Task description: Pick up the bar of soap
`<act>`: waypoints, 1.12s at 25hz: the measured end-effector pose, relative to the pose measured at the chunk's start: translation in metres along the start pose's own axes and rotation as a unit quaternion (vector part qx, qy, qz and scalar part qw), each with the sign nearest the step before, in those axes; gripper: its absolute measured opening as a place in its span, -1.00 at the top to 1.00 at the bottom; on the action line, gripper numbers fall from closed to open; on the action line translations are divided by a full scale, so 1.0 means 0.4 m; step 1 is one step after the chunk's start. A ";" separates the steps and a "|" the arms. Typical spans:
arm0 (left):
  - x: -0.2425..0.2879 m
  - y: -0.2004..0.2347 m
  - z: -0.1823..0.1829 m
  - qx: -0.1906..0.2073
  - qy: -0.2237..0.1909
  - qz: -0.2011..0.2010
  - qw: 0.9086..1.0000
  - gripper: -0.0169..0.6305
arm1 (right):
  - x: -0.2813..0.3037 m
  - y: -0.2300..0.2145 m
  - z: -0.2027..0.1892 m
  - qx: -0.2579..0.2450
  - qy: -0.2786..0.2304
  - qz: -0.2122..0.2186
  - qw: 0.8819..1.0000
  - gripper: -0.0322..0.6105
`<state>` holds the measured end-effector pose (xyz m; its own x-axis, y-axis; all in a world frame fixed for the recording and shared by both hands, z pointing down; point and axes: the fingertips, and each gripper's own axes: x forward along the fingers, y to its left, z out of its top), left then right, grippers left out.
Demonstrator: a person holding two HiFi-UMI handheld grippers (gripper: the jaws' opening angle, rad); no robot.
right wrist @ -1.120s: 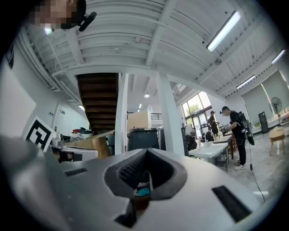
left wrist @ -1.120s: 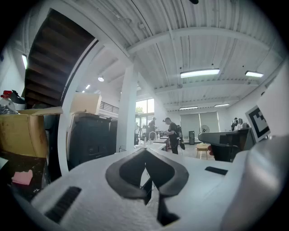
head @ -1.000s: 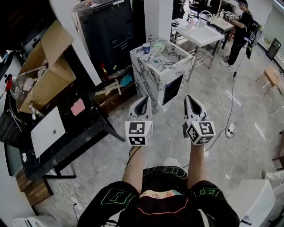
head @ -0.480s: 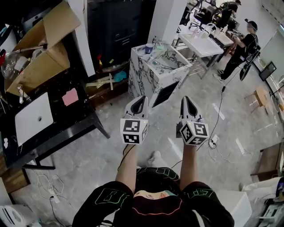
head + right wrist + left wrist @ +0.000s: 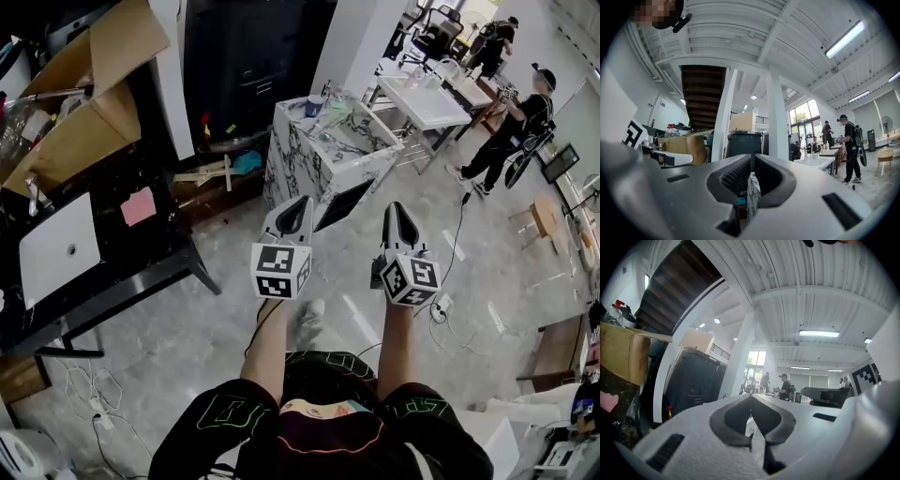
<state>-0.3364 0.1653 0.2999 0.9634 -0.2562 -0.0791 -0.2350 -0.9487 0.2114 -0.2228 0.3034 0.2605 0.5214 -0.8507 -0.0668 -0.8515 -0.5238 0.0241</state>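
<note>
Both grippers are held side by side at chest height above the grey floor, pointing at a marble-patterned stand (image 5: pixel 309 164). Its top carries a blue cup (image 5: pixel 313 105) and small items; I cannot pick out a bar of soap among them. My left gripper (image 5: pixel 298 208) is shut and holds nothing, and its tips meet in the left gripper view (image 5: pixel 751 397). On my right gripper (image 5: pixel 398 214) the jaws are opening. The right gripper view shows only a narrow slit between its tips (image 5: pixel 753 159), with nothing held. The stand is still well ahead of both.
A black table (image 5: pixel 141 272) at the left holds a white slab (image 5: pixel 56 248), a pink sheet (image 5: pixel 138 206) and an open cardboard box (image 5: pixel 80 103). A white sink table (image 5: pixel 427 98) and two people (image 5: pixel 525 122) are at the far right. Cables (image 5: pixel 436 309) lie on the floor.
The view has swung and moved forward, so the marble stand sits nearer and more central. Both grippers keep their side-by-side pose.
</note>
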 end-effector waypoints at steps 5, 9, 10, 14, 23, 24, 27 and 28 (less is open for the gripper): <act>0.073 0.034 -0.016 0.008 0.006 0.012 1.000 0.94 | 0.083 -0.045 -0.031 0.013 0.002 0.008 1.000 0.72; 0.158 0.077 -0.036 -0.001 0.013 0.022 1.000 0.94 | 0.184 -0.109 -0.076 0.030 0.011 0.013 0.999 0.68; 0.185 0.092 -0.041 -0.004 0.013 0.027 1.000 0.94 | 0.214 -0.130 -0.091 0.035 0.013 0.015 0.999 0.67; 0.330 0.143 -0.086 -0.021 0.027 0.040 0.999 0.94 | 0.355 -0.231 -0.148 0.079 0.025 0.019 0.996 0.62; 0.673 0.173 -0.205 -0.020 0.081 0.047 0.995 0.94 | 0.602 -0.456 -0.261 0.133 0.045 0.023 0.990 0.54; 0.711 0.179 -0.211 -0.021 0.082 0.051 0.995 0.94 | 0.625 -0.483 -0.269 0.138 0.044 0.024 0.989 0.55; 0.807 0.172 -0.227 -0.012 0.092 0.048 0.994 0.94 | 0.676 -0.564 -0.291 0.149 0.043 0.019 0.988 0.56; 0.833 0.161 -0.233 -0.005 0.098 0.042 0.994 0.94 | 0.688 -0.591 -0.298 0.154 0.043 0.013 0.987 0.56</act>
<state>-0.0185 0.0360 0.3780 0.9474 -0.2922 0.1309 -0.3151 -0.9233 0.2196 0.1286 0.1878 0.3552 0.4902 -0.8714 0.0159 -0.8346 -0.4746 -0.2796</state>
